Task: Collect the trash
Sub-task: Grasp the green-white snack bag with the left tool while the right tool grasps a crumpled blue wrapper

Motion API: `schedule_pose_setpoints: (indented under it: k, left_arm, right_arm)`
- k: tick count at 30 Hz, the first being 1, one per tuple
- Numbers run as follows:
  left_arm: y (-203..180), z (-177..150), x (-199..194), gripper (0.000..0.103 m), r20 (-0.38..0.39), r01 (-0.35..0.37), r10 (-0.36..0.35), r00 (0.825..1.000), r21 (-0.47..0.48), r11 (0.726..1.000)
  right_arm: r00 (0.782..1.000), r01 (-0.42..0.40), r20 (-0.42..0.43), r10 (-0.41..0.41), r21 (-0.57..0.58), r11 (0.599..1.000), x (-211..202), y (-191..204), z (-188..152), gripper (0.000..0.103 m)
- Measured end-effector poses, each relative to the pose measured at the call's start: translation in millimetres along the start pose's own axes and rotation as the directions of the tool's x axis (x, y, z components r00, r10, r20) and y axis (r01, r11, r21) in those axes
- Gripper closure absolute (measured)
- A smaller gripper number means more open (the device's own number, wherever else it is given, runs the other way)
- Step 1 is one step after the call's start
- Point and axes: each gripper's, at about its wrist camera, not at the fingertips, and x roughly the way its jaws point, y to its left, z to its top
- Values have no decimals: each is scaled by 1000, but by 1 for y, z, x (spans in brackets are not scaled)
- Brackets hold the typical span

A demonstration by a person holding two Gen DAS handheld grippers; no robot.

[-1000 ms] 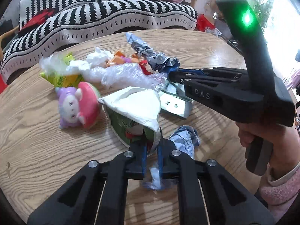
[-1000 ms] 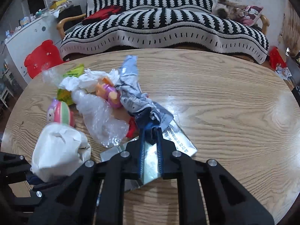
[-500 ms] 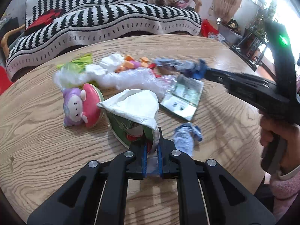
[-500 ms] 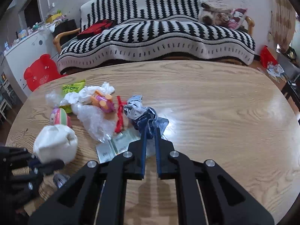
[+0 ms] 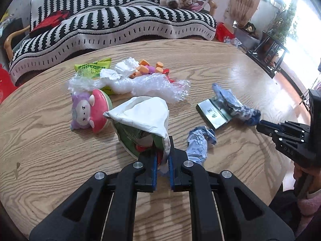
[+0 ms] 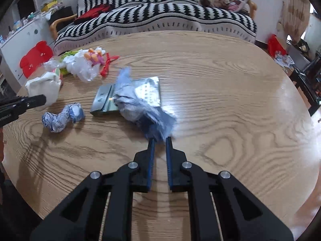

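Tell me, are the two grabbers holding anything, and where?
The left gripper pinches the white bag by its near edge. The right gripper is opening; the blue wrapper lies just off its tips, not held.

Both wrist cameras look steeply down along their fingers at the wooden table (image 5: 50, 140), facing the striped sofa (image 6: 160, 18). The 2 views share the silver packet (image 5: 213, 115) mid-table.

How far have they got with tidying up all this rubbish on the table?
Nothing looks binned yet. The left gripper pinches the edge of a white-lined snack bag. The right gripper is opening, with a blue-grey wrapper at its fingers. A crumpled blue wrapper, bubble wrap, tissue and popcorn bag remain.
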Motion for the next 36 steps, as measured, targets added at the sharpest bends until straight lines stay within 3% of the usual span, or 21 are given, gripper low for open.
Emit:
schedule_pose_setpoints:
  k: [1,2,5,8,11,12,13,14,15,22,31,36]
  left_arm:
    - [-1,-1,0,95,-1,-1,1,1000,1,1000]
    - [0,-2,1,95,-5,-1,1,1000,2,1000]
    - [1,-4,2,95,-14,-4,4,1000,-3,1000]
    - [2,-5,3,95,-19,-5,5,1000,-5,1000]
    - [5,-4,2,95,-17,-6,6,1000,-9,1000]
    - [5,-4,2,95,-19,-6,6,1000,-11,1000]
    - [5,-5,2,95,-20,-7,6,1000,-13,1000]
    - [6,-5,3,95,-23,-9,9,1000,-14,1000]
    - [6,-6,3,95,-23,-9,9,1000,-14,1000]
    - [4,-8,1,97,-23,5,-5,1000,-22,1000]
    - [2,-12,-4,98,-5,-8,8,1000,-31,999]
    - [4,-14,-5,98,-5,-52,52,999,-26,998]
  right_arm:
    - [999,18,30,-18,5,1000,-5,1,1,52]
    - [998,22,57,-22,3,1000,-10,3,3,29]
    - [994,-13,109,18,-51,999,-17,20,11,24]
    - [996,60,82,-45,-185,981,1,45,24,23]
    - [997,68,42,-60,-232,970,23,56,36,30]
    - [999,46,17,-43,-221,974,31,55,37,42]
    - [999,29,-16,-33,-202,979,38,51,36,49]
    - [1000,9,-27,-14,-187,982,41,48,36,65]
    - [999,-19,-34,14,-151,988,40,42,35,69]
    - [998,-58,21,59,-41,997,19,19,21,70]
    - [997,-39,68,40,-12,999,6,19,20,70]
    - [996,-15,84,13,35,999,5,9,17,70]
